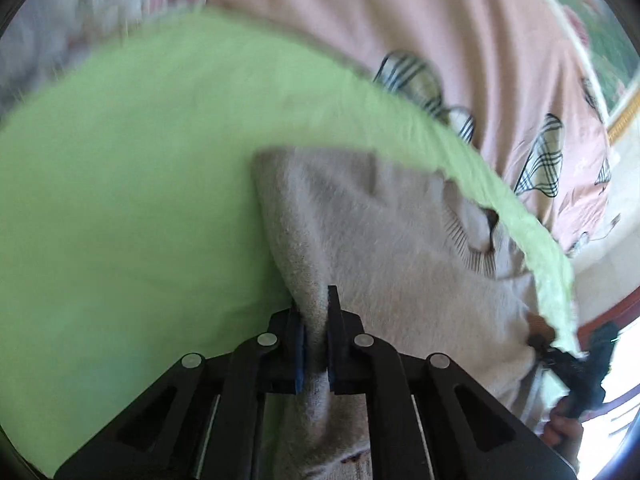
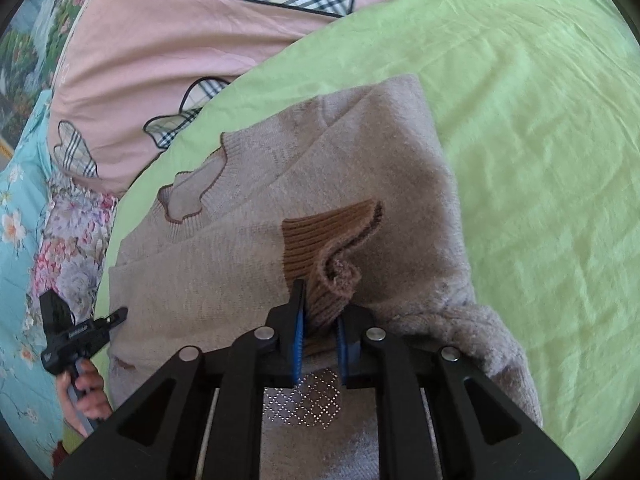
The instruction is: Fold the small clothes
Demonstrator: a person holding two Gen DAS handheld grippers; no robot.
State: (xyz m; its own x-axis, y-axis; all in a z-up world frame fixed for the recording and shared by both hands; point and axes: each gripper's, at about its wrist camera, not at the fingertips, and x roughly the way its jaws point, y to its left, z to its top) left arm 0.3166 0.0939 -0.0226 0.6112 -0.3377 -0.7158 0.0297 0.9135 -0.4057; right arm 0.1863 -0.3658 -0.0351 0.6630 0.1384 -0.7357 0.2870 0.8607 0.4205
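A beige knitted sweater with a brown-trimmed collar lies partly folded on a light green sheet. In its own view my left gripper is shut on a raised fold at the sweater's left edge. It appears again in the right wrist view as the left gripper, at the sweater's side edge, with a hand on its handle. My right gripper is shut on the brown ribbed cuff of a sleeve that lies over the sweater's body. Blurred at the far right of the left wrist view, the right gripper touches the sweater's far edge.
A pink quilt with plaid heart patches lies beyond the green sheet. Floral bedding in blue and pink lies to the left. Bare green sheet stretches to the sweater's right in the right wrist view.
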